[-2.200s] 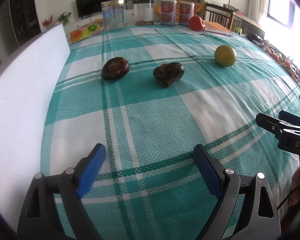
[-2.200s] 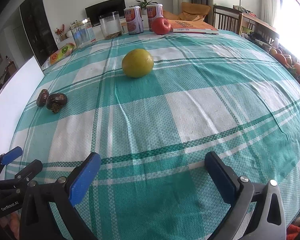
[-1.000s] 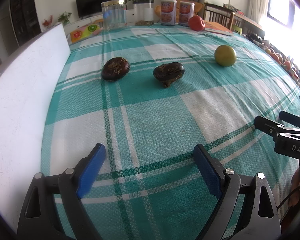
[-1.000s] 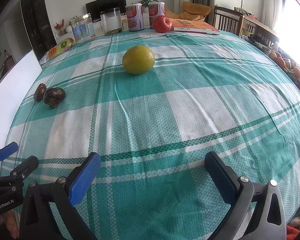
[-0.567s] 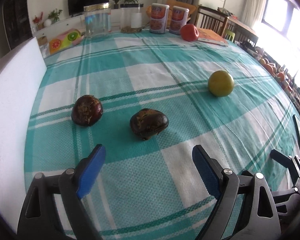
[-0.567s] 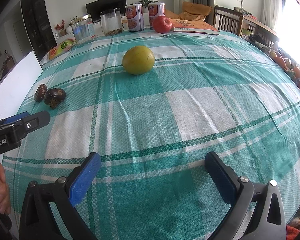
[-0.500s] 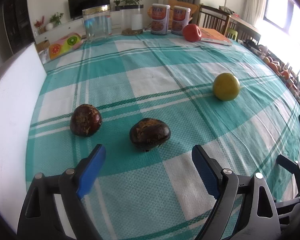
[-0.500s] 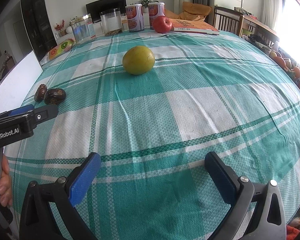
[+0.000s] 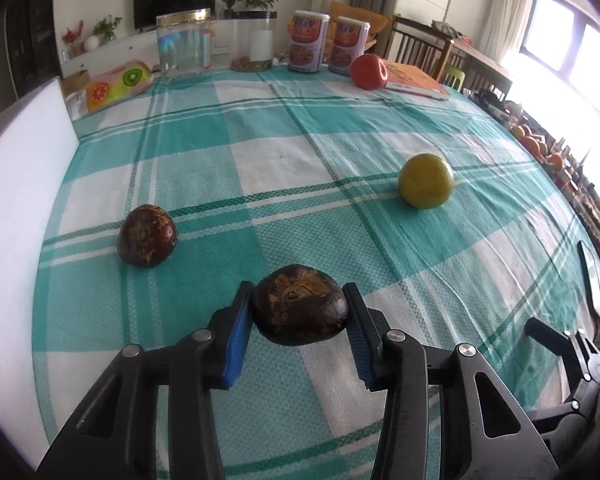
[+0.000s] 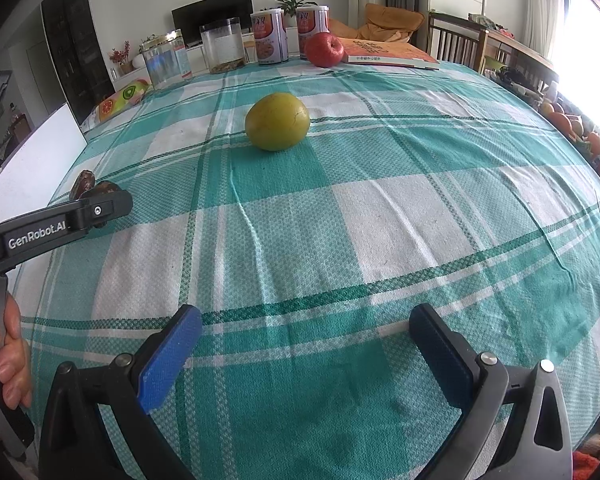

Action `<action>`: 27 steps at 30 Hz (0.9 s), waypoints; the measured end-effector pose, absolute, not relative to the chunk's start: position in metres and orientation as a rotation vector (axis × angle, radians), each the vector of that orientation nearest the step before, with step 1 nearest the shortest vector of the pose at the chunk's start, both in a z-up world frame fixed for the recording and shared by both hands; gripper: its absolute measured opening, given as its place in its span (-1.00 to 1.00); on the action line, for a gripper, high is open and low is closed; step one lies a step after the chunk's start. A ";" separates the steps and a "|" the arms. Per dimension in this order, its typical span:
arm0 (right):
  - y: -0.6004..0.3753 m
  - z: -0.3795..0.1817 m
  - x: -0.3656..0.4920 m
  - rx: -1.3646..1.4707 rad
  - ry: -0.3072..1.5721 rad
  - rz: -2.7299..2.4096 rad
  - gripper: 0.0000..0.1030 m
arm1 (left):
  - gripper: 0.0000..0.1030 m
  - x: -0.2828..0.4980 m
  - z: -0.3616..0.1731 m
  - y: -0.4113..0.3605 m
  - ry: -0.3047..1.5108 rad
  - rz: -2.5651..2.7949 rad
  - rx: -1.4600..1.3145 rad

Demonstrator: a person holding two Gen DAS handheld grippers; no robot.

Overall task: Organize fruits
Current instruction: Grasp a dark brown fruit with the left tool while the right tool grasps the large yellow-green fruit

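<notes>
Left wrist view: the left gripper has just been closing, and its blue pads now press on both sides of a dark brown, rough-skinned fruit low in the middle of the teal-and-white checked tablecloth. Whether the fruit still rests on the cloth or is lifted clear, I cannot tell. A second dark brown fruit lies apart to the left, near a white foam board that stands along the table's left edge. A yellow-green round fruit lies well apart to the right. At the far edge stand a clear jar with a gold lid, which looks empty, a clear cylinder with a thin brownish layer on its bottom, and two printed cans side by side; what the cans hold is hidden. Beside the cans a red apple touches an orange book. A fruit-print packet lies at the far left. The right gripper shows at the lower right edge.

Right wrist view: the right gripper hangs over bare cloth with its jaws wide apart and nothing between them. The yellow-green fruit lies ahead, and the apple, cans, cylinder and jar line the far edge. At the left, the left gripper's black finger covers most of the held fruit, with the other brown fruit just behind it. A person's fingers wrap the handle at the lower left.
</notes>
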State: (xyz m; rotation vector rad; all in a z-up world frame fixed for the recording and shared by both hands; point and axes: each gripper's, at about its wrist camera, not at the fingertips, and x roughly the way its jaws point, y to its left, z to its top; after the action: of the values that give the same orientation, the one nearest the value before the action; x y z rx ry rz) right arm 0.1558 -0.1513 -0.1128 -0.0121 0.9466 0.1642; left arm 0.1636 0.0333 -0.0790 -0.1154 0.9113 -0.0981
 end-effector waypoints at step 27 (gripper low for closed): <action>-0.113 -0.100 0.293 0.033 1.002 0.311 0.03 | -0.12 0.043 -0.018 0.088 0.866 -0.208 -0.331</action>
State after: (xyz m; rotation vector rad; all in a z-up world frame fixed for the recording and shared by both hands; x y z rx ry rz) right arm 0.2932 -0.1133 -0.0999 0.0334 1.0023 0.3114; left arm 0.0431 0.0878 -0.0177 -0.3306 0.8658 -0.2083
